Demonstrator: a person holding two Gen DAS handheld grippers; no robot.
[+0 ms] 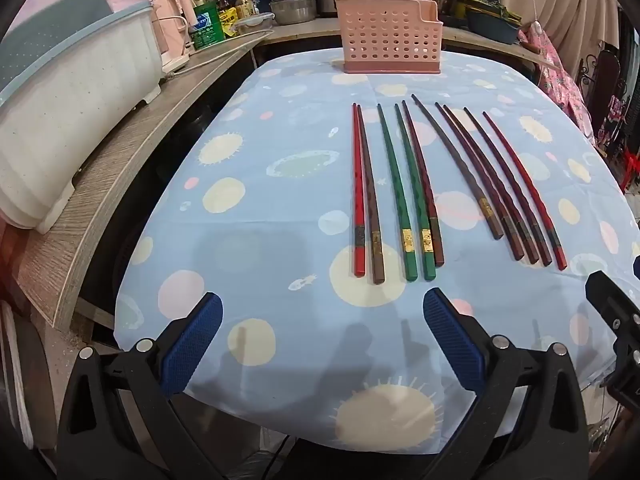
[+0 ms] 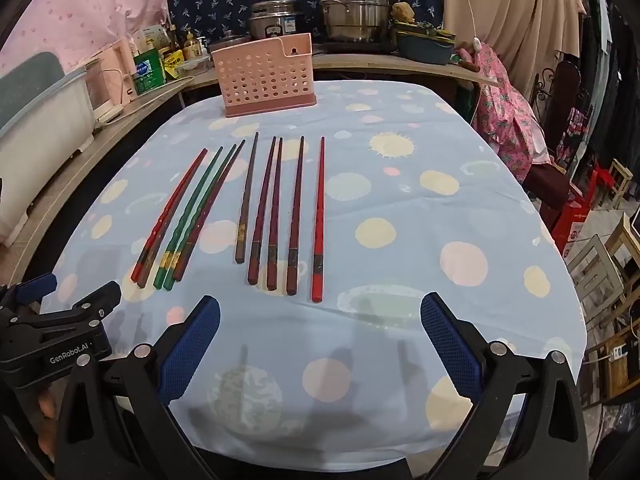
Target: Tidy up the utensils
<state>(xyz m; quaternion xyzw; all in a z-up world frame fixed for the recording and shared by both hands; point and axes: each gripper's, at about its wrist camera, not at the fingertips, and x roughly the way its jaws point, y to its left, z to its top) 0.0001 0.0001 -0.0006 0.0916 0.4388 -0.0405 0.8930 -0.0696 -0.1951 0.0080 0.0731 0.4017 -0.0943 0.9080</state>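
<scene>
Several chopsticks lie side by side on the blue spotted tablecloth (image 1: 260, 200), tips pointing away. The left group (image 1: 396, 196) holds a red one, a brown one, two green ones (image 2: 188, 216) and a dark red one. The right group (image 2: 280, 216) is brown, dark red and red. A pink perforated utensil holder (image 1: 388, 36) (image 2: 266, 76) stands upright at the far edge. My left gripper (image 1: 323, 308) hovers open at the near edge, short of the left group. My right gripper (image 2: 321, 312) hovers open just before the right group. Nothing sits between either pair of fingers.
A wooden counter (image 1: 132, 152) runs along the left with a white dish rack (image 1: 60, 120), a pink kettle (image 1: 176, 28) and bottles. Steel pots (image 2: 352, 8) stand behind the holder. A chair draped in pink cloth (image 2: 508, 120) and wooden stools (image 2: 600, 272) are on the right.
</scene>
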